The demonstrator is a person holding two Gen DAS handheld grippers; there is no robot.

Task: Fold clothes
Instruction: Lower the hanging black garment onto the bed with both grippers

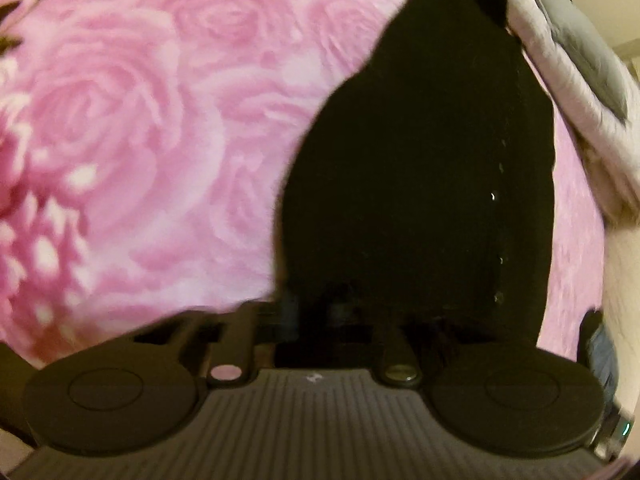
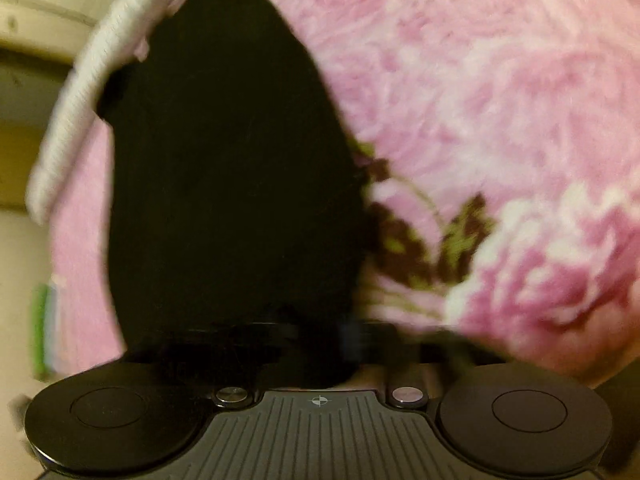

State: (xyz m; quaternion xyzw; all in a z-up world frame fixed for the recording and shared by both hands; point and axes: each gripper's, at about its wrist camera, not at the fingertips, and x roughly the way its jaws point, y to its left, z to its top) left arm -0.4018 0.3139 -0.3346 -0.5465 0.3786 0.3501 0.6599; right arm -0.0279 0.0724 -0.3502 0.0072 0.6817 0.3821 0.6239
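Observation:
A black garment (image 1: pixel 420 180) stretches away from my left gripper (image 1: pixel 332 320) over a pink rose-print blanket. The cloth starts right at the jaws, and the dark, blurred fingers appear shut on its near edge. In the right wrist view the same black garment (image 2: pixel 232 180) runs forward from my right gripper (image 2: pixel 304 336), which also appears shut on its near edge. The black cloth hides the fingertips of both grippers. Both views are blurred by motion.
The pink floral blanket (image 1: pixel 140 140) (image 2: pixel 480 100) covers the surface under the garment. A white quilted cover (image 1: pixel 580 80) (image 2: pixel 92 92) lies past the garment's far end. Beige furniture or wall (image 2: pixel 24 80) and a green object (image 2: pixel 40 328) show at the right view's left edge.

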